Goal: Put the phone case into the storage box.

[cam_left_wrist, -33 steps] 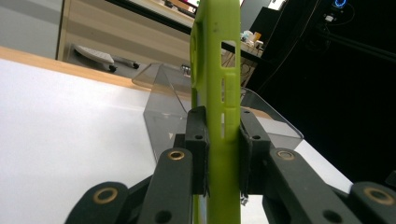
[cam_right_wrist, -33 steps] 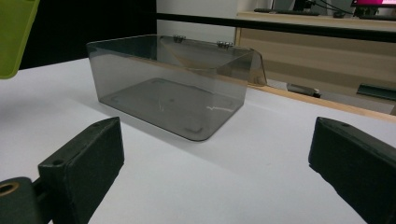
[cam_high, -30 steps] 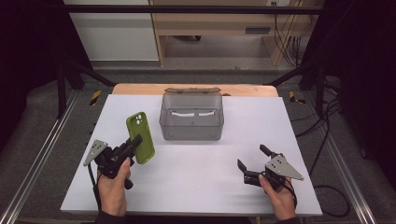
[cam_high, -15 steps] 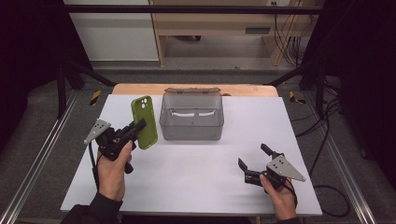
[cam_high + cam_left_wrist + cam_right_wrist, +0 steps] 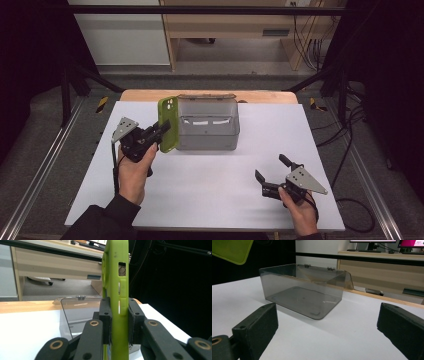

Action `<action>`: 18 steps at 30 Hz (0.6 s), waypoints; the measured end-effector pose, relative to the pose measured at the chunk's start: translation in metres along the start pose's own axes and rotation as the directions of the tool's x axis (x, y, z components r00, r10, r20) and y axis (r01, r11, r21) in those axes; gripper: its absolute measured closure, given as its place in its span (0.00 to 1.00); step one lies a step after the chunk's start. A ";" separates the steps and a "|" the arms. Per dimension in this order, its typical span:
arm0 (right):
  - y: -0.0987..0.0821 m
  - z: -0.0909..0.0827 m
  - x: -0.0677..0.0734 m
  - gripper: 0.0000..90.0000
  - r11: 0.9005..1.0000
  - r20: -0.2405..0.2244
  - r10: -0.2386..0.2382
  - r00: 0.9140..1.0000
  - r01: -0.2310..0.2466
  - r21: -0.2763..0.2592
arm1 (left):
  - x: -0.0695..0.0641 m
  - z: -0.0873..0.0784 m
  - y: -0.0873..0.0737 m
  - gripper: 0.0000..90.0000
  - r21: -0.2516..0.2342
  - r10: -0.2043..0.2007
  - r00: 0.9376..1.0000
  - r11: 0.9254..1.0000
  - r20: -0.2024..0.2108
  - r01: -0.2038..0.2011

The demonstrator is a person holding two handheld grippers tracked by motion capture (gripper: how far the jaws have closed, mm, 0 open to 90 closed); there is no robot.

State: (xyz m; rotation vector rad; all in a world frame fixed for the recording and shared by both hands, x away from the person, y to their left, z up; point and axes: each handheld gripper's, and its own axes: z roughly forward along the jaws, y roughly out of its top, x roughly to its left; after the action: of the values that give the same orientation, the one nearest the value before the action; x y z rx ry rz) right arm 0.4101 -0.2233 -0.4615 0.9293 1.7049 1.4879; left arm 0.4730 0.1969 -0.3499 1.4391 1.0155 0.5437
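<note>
My left gripper (image 5: 159, 131) is shut on a lime-green phone case (image 5: 168, 124), held upright just left of the clear grey plastic box (image 5: 207, 125). In the left gripper view both pads press the case (image 5: 117, 282) edge-on, with the box (image 5: 75, 315) behind it. The box stands with its hinged lid (image 5: 324, 275) folded back. My right gripper (image 5: 272, 175) rests at the table's front right, jaws open and nothing between them. In the right gripper view its pads (image 5: 257, 327) frame the box (image 5: 302, 292), and a corner of the green case (image 5: 232, 250) shows at top left.
The white tabletop (image 5: 210, 185) lies on a wooden board (image 5: 150, 95) at its far edge. Metal rails (image 5: 45, 160) run along both sides. A wooden desk (image 5: 235, 25) and cables stand beyond the table.
My left gripper has lifted the green case and carried it away from me toward the box's left side. The right gripper has stayed in place.
</note>
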 end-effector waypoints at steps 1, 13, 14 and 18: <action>0.000 0.000 0.000 0.04 1.000 0.001 -0.002 1.000 0.002 0.001 | -0.001 0.002 0.001 0.86 0.003 0.005 1.000 1.000 -0.001 -0.005; -0.001 0.001 0.001 0.04 1.000 -0.004 -0.016 1.000 0.016 0.007 | -0.009 0.023 0.008 0.86 0.050 0.049 0.999 0.998 -0.001 -0.049; -0.001 0.001 0.001 0.04 1.000 -0.004 -0.015 1.000 0.015 0.008 | -0.010 0.025 0.009 0.86 0.053 0.053 0.999 0.997 -0.001 -0.053; -0.001 0.001 0.001 0.04 1.000 -0.005 -0.017 1.000 0.017 0.007 | -0.012 0.030 0.012 0.86 0.061 0.072 0.997 0.996 -0.004 -0.072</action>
State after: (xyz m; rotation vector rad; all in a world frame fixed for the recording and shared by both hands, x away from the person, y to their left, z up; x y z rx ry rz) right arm 0.4101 -0.2217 -0.4622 0.9133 1.7185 1.4755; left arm 0.4947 0.1721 -0.3406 1.5333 0.9952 0.5739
